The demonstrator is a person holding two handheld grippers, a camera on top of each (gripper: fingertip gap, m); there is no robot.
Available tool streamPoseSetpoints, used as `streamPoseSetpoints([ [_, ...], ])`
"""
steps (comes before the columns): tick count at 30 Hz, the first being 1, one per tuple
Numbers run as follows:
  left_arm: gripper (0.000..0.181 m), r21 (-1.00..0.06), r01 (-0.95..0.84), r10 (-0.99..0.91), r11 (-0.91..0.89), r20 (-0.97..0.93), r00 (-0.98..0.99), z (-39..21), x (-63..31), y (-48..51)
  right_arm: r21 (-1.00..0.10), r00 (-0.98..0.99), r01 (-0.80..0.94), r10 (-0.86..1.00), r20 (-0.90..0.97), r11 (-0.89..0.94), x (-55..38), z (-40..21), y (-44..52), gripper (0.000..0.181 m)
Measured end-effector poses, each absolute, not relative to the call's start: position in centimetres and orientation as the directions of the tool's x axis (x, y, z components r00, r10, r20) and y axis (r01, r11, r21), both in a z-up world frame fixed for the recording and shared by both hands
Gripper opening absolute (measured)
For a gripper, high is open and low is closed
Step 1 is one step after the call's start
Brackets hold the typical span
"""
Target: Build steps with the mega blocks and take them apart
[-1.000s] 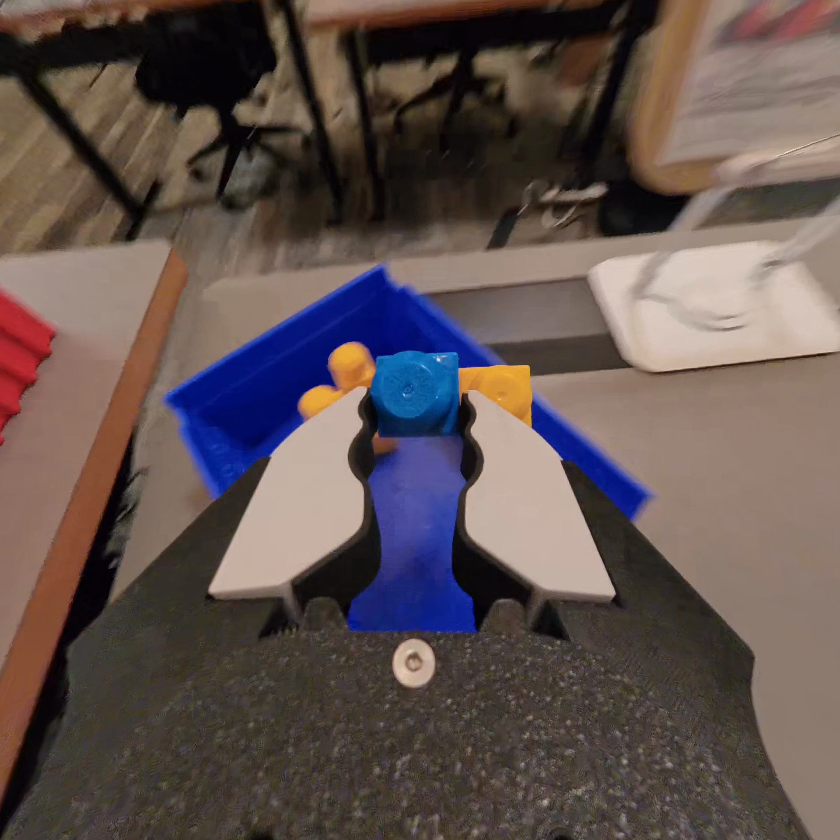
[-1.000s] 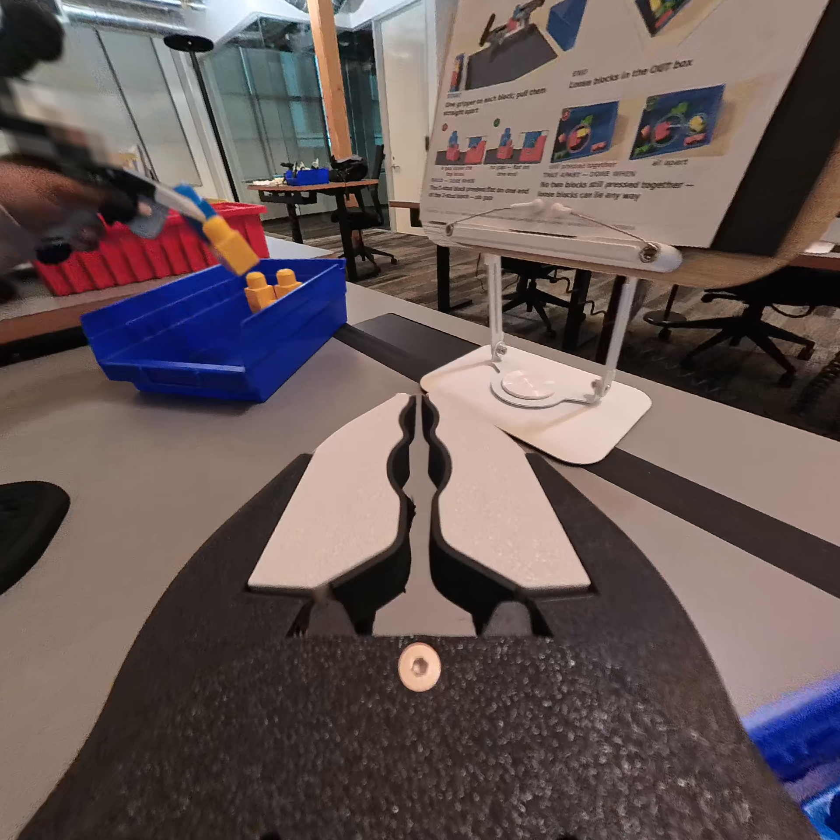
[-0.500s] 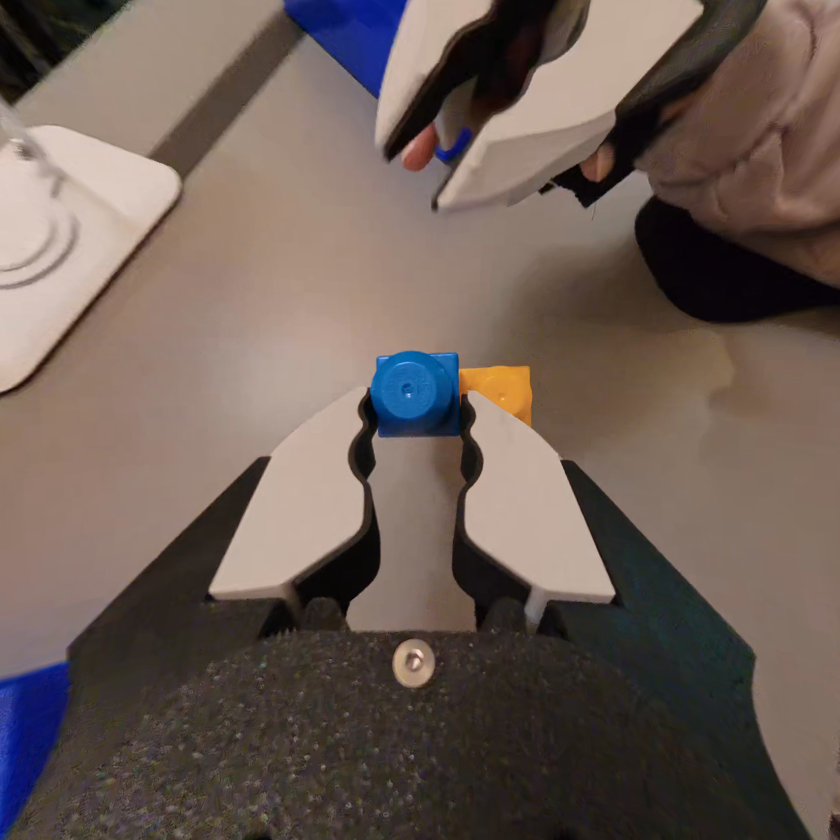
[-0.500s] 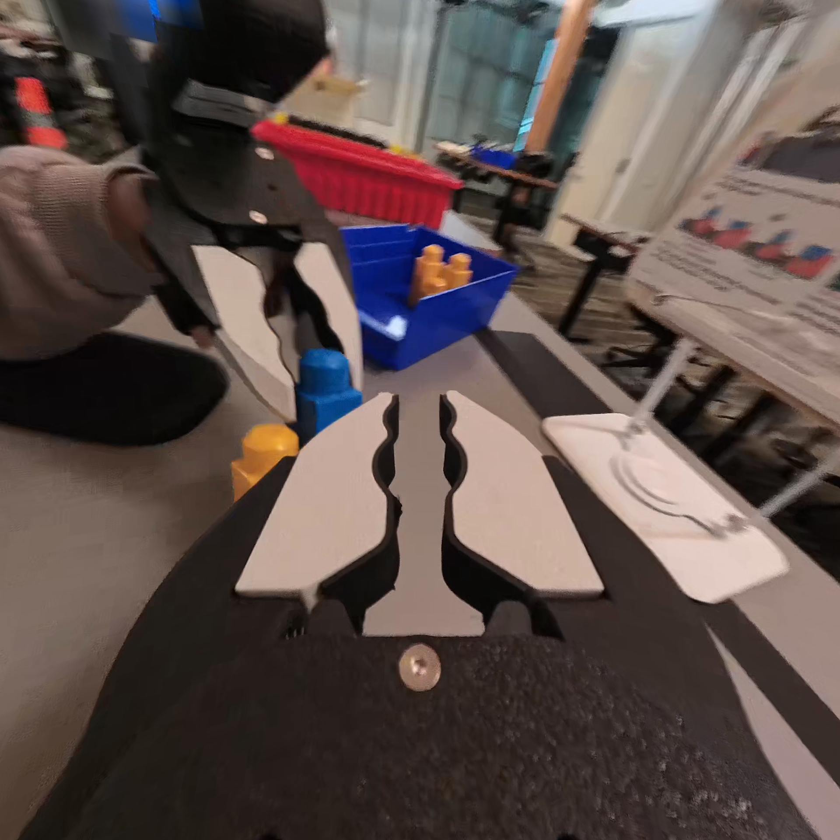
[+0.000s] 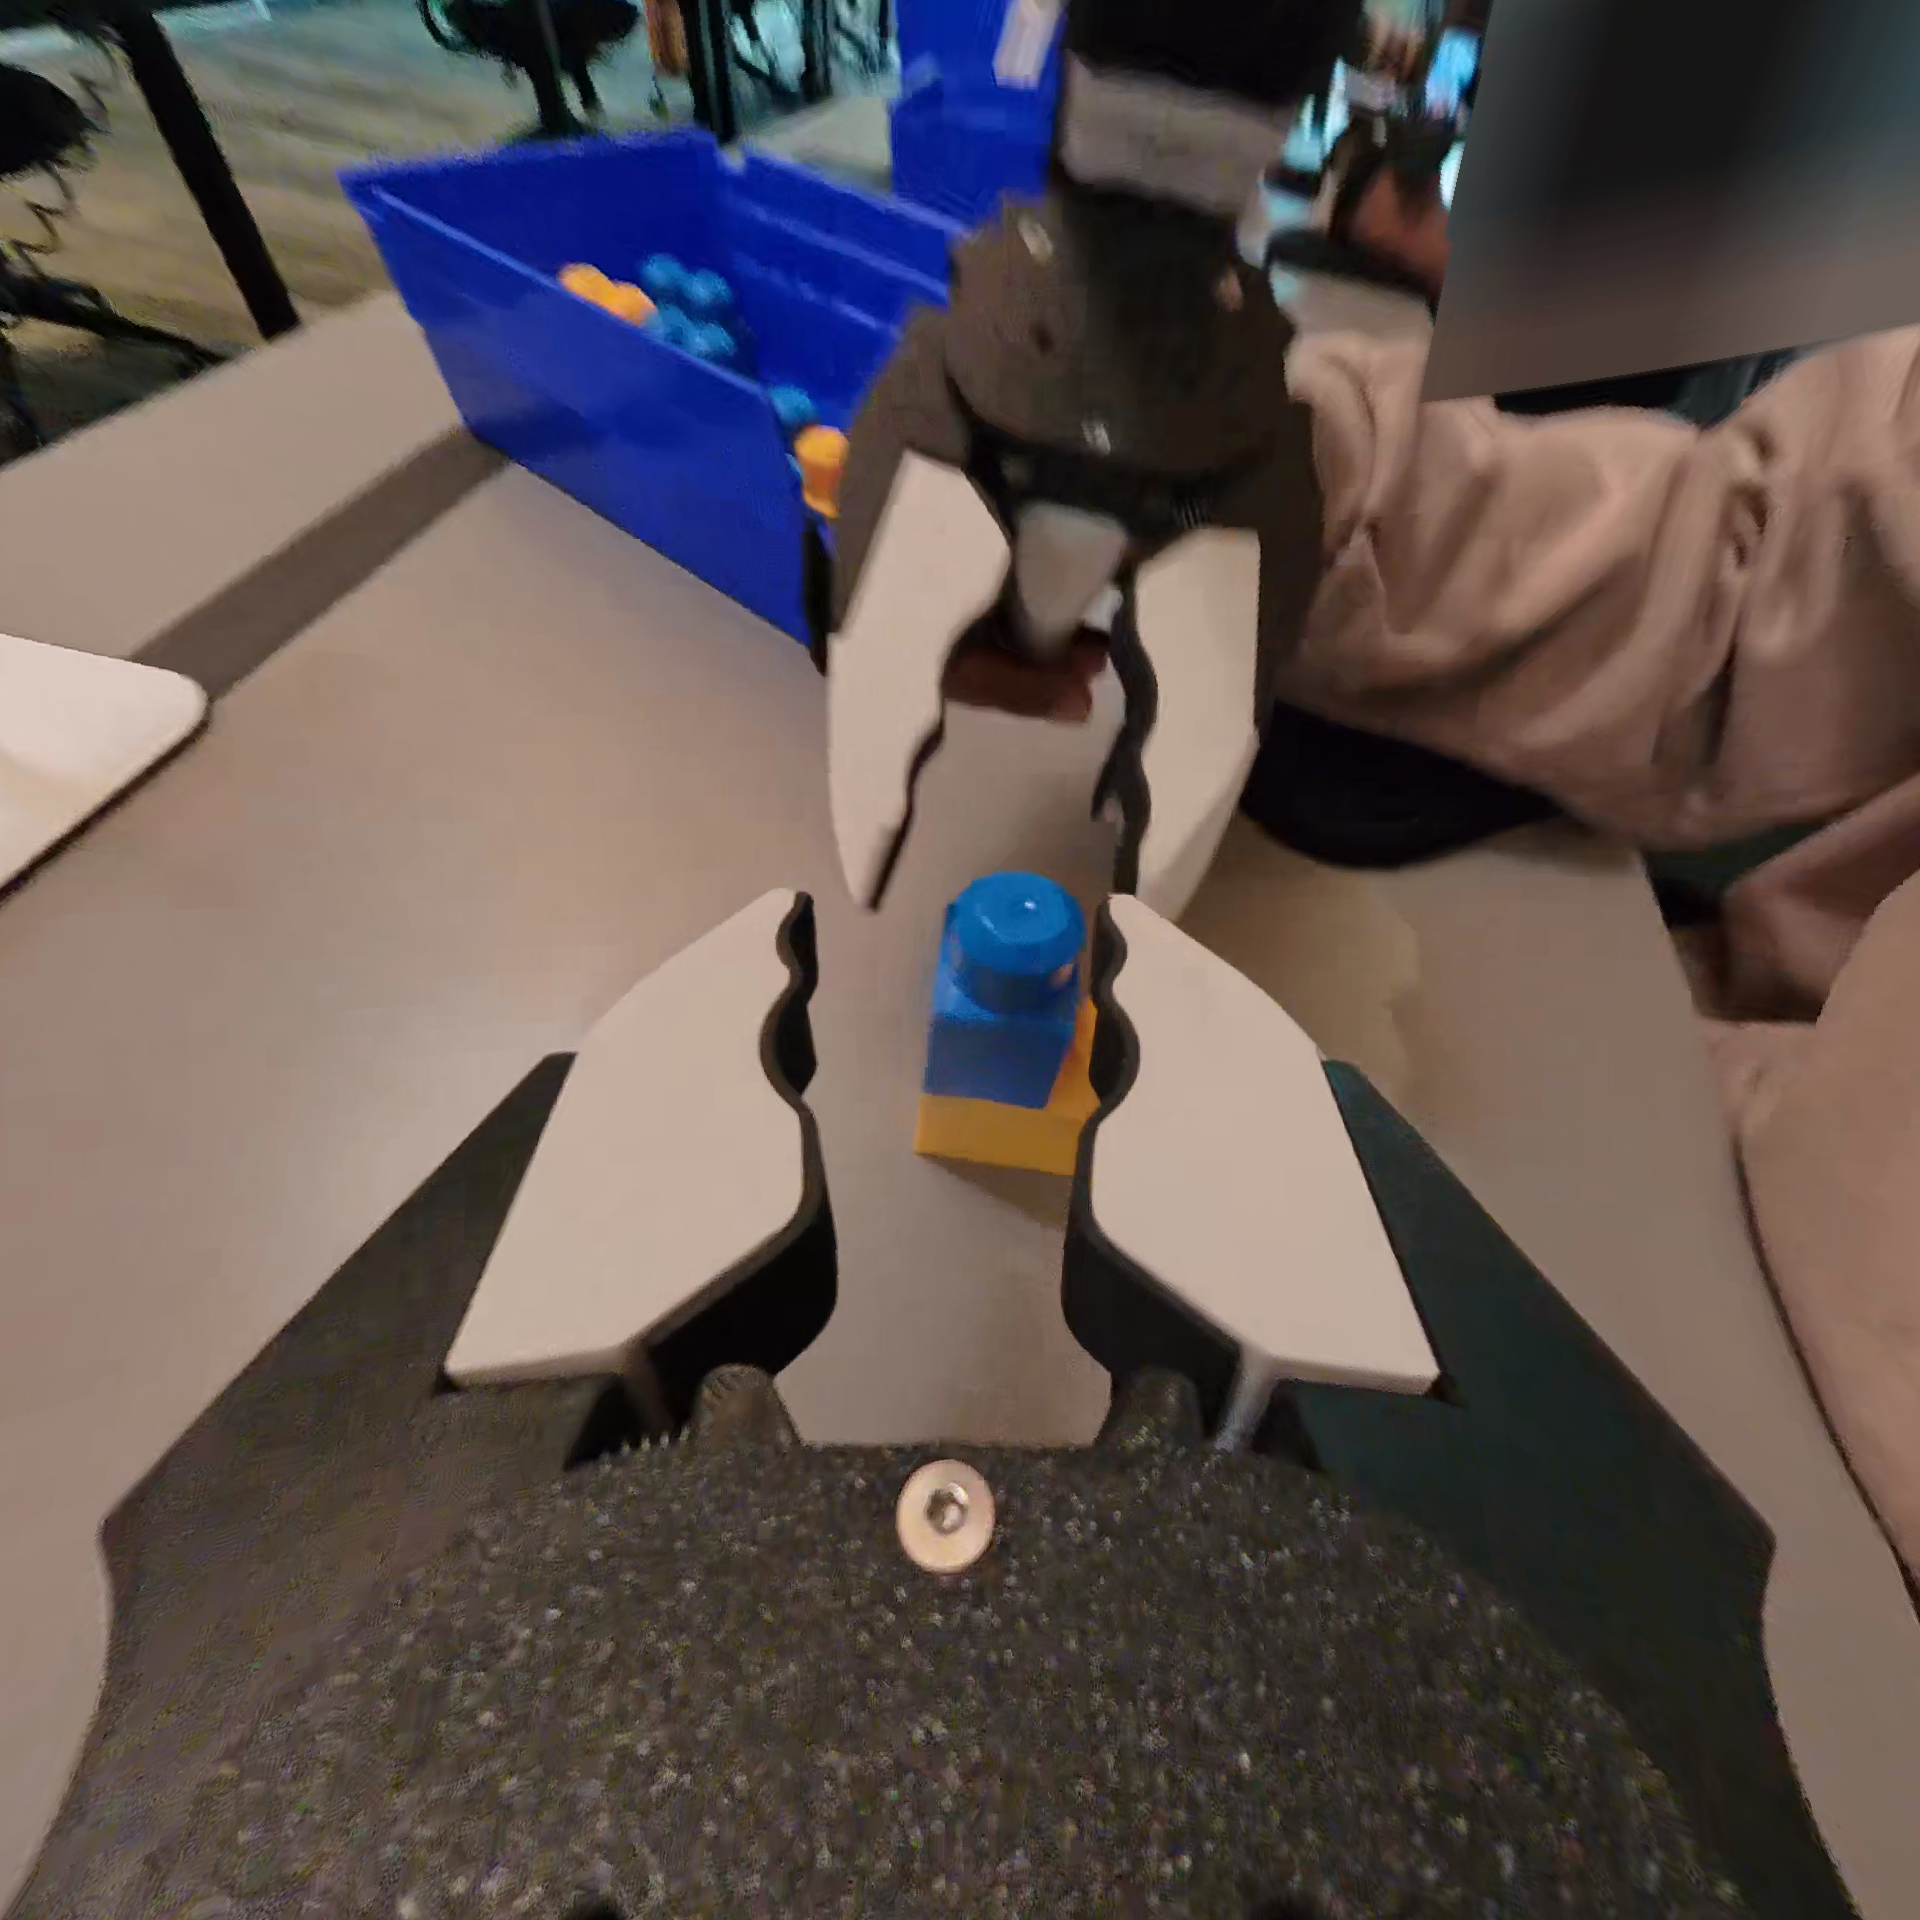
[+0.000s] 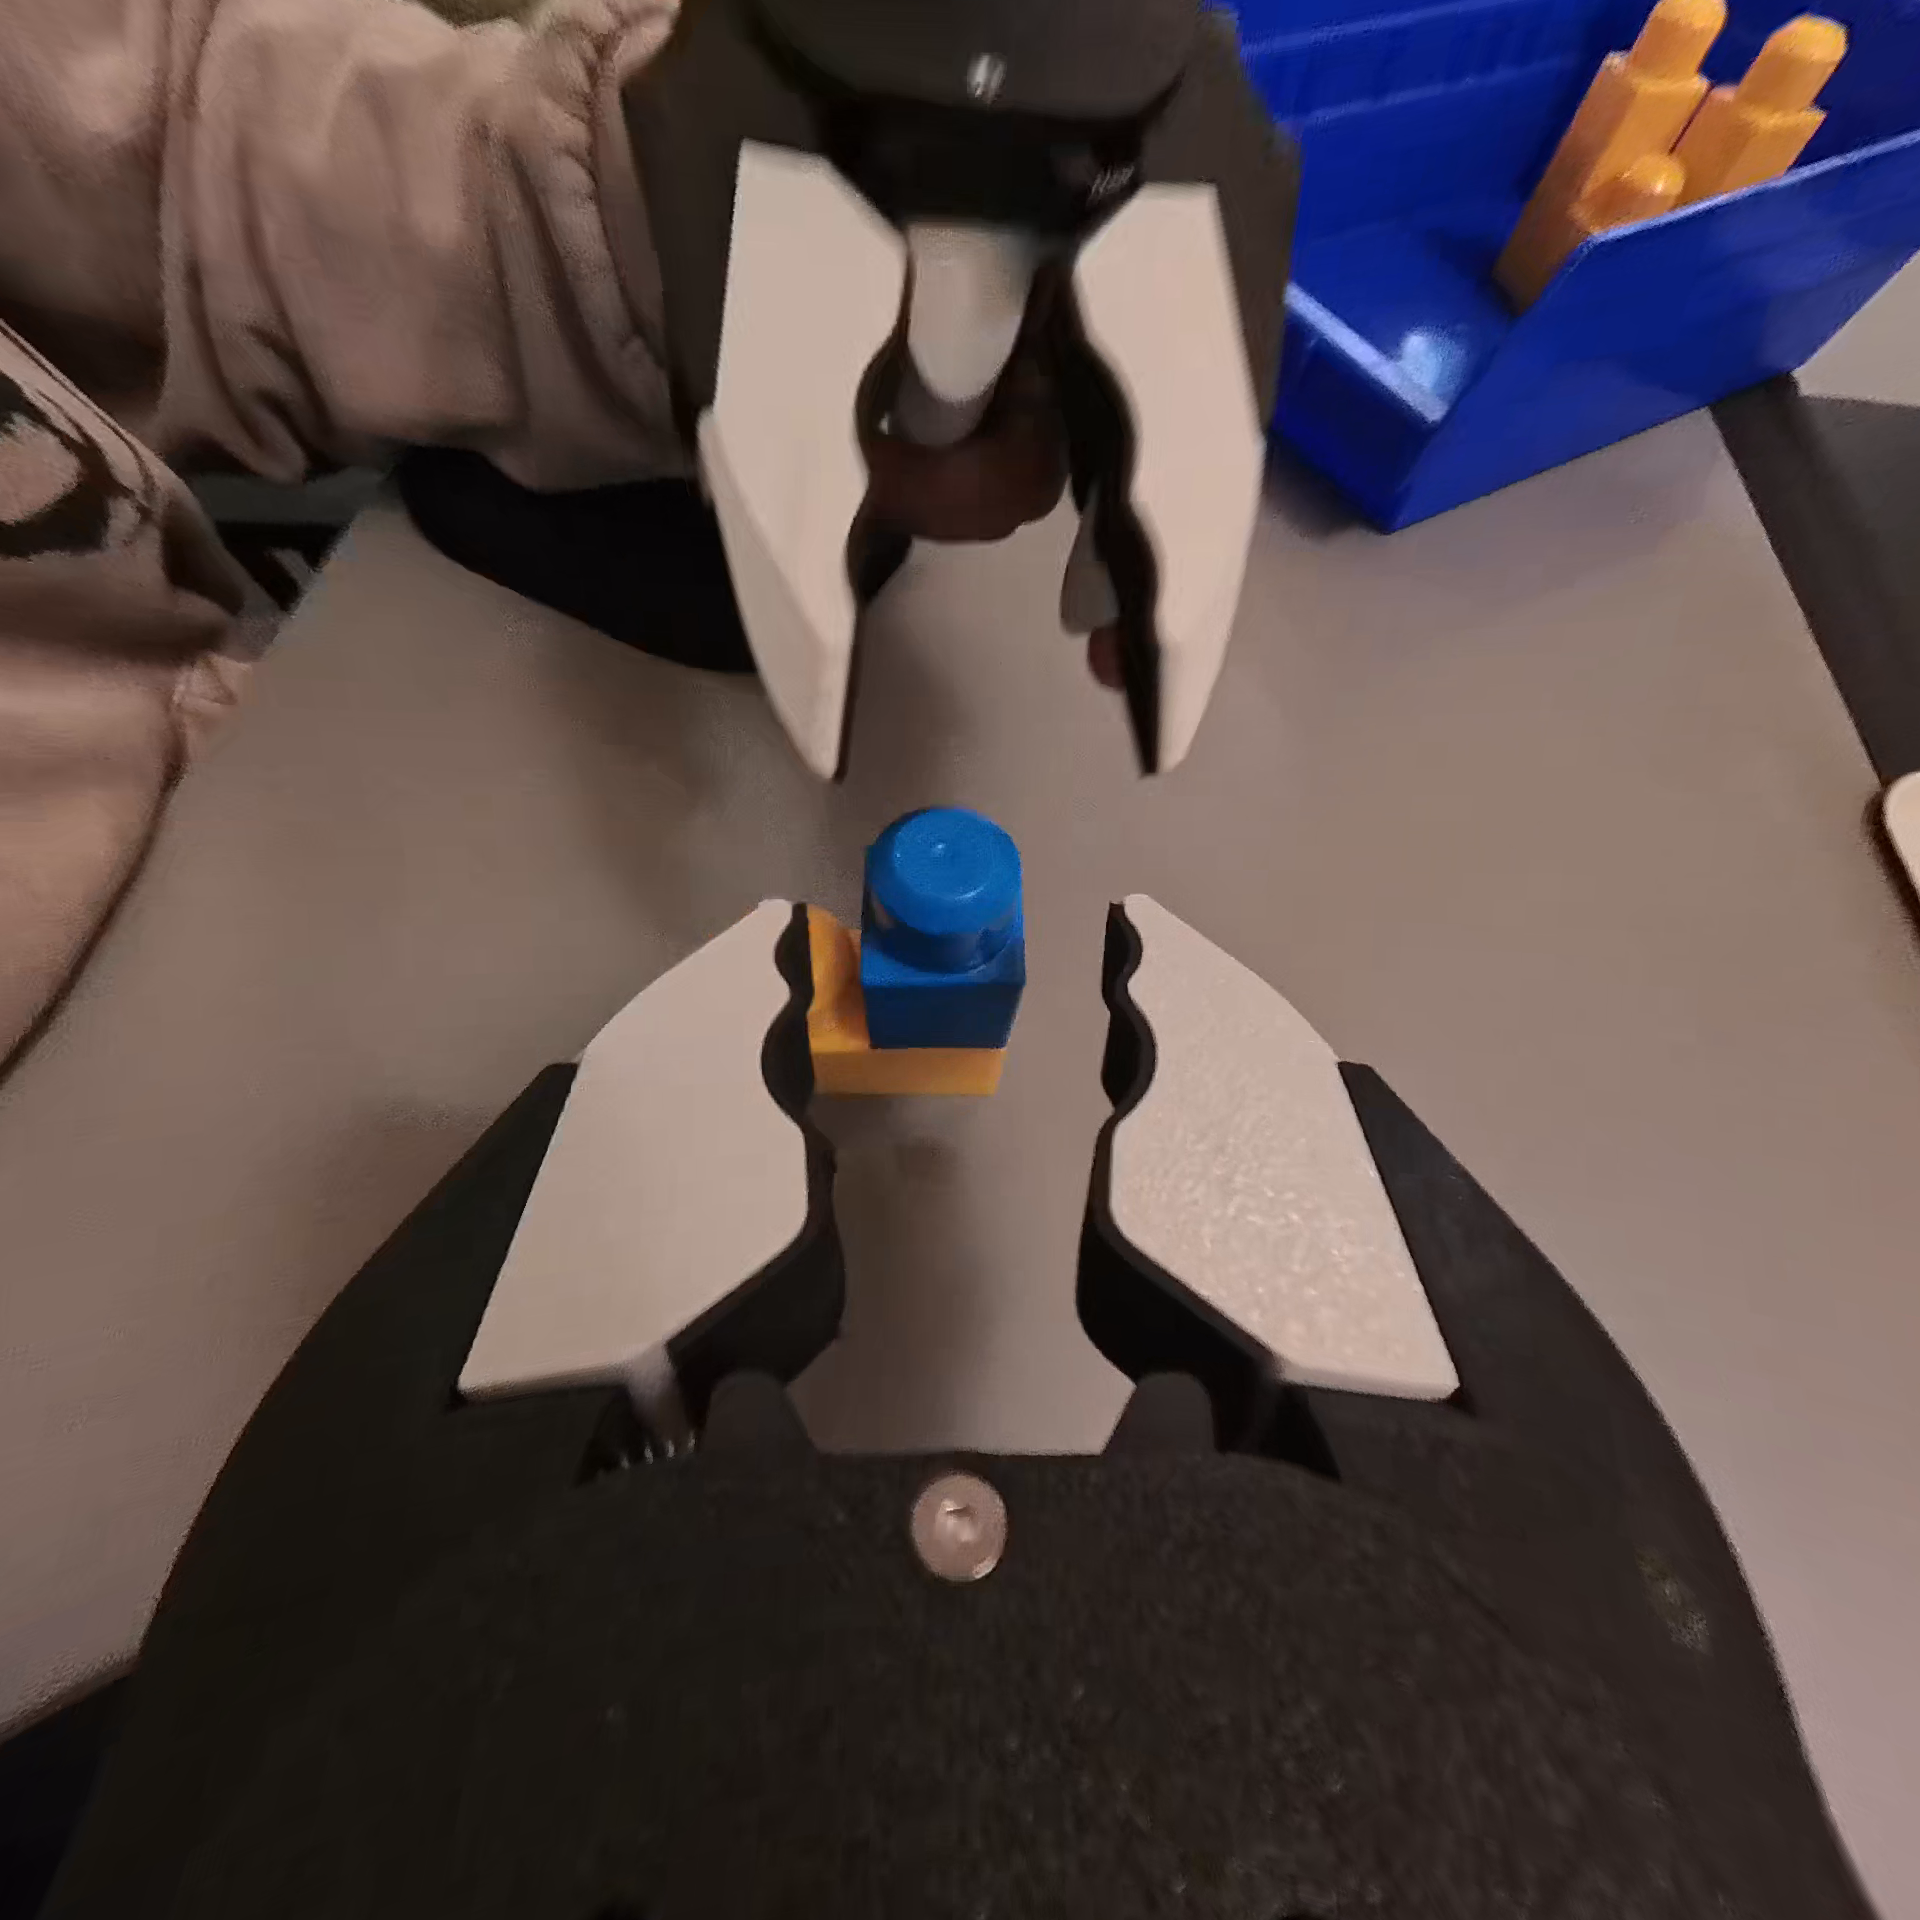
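Observation:
A blue block (image 5: 1003, 1008) sits pressed on one end of a yellow block (image 5: 992, 1132), and the pair stands on the grey table. My left gripper (image 5: 956, 914) is open around the pair, with its right finger close to it and not gripping. My right gripper (image 5: 997, 878) faces it from the far side, also open. In the right wrist view the blue block (image 6: 940, 977) and yellow block (image 6: 904, 1070) stand between the fingertips of my open right gripper (image 6: 953, 914), nearer its left finger. The left gripper (image 6: 989, 767) hangs open just beyond.
A blue bin (image 5: 623, 416) with blue and orange blocks stands at the back left in the left wrist view. Another blue bin (image 6: 1558, 364) holds yellow blocks (image 6: 1683, 156). A white stand base (image 5: 73, 738) lies at the left. The person's beige sleeves (image 5: 1558, 623) reach in. My left and right fingertips are right by each other.
My left gripper carried the blue-and-yellow pair from over the bin to the table, then opened and let go. My right gripper opened and moved in to face it.

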State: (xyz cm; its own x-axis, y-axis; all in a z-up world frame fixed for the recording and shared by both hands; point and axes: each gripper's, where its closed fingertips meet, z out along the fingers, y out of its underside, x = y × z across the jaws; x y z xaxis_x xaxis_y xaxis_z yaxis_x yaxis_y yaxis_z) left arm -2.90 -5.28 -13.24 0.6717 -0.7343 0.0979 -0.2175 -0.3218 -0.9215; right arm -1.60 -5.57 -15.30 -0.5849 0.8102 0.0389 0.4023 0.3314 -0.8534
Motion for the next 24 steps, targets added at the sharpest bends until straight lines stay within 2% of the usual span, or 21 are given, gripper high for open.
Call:
streamPoseSetpoints([
  [3, 0.048, -0.952, -0.124, -0.684, -0.279, 0.106, 0.722, -12.2, -5.2, -4.6, -0.791, -0.569, 0.456, 0.817, 0.095, 0.409, -2.9, -17.5, -6.1, 0.049],
  [4, 0.048, -0.96, -0.101, -0.676, -0.262, 0.107, 0.729, -11.9, -5.7, -4.6, -0.783, -0.572, 0.456, 0.814, 0.107, 0.423, -3.2, -17.8, -6.3, 0.036],
  [7, 0.047, -0.973, 0.002, -0.673, -0.232, 0.162, 0.721, -11.0, -6.4, -4.6, -0.828, -0.547, 0.393, 0.825, 0.14, 0.401, -4.0, -16.6, -6.2, 0.036],
  [10, 0.049, -0.969, 0.114, -0.682, -0.218, 0.235, 0.693, -9.8, -6.8, -4.7, -0.926, -0.502, 0.234, 0.853, 0.145, 0.296, -4.2, -12.8, -5.6, 0.036],
  [13, 0.051, -0.953, 0.217, -0.739, -0.21, 0.3, 0.603, -8.4, -5.9, -5.4, -0.984, -0.488, 0.031, 0.862, 0.139, 0.177, -3.2, -8.4, -5.1, 0.036],
  [16, 0.053, -0.929, 0.283, -0.793, -0.237, 0.353, 0.496, -7.3, -4.1, -6.3, -0.988, -0.528, -0.149, 0.841, 0.116, 0.043, -1.4, -4.6, -5.2, 0.036],
  [21, 0.058, -0.86, 0.361, -0.842, -0.362, 0.467, 0.268, -6.4, -0.2, -7.7, -0.962, -0.58, -0.272, 0.801, 0.149, -0.018, 0.3, -1.9, -6.4, 0.036],
  [24, 0.055, -0.796, 0.416, -0.828, -0.439, 0.538, 0.157, -6.1, 0.8, -7.9, -0.953, -0.618, -0.301, 0.77, 0.163, -0.04, 0.9, -1.1, -7.4, 0.036],
])
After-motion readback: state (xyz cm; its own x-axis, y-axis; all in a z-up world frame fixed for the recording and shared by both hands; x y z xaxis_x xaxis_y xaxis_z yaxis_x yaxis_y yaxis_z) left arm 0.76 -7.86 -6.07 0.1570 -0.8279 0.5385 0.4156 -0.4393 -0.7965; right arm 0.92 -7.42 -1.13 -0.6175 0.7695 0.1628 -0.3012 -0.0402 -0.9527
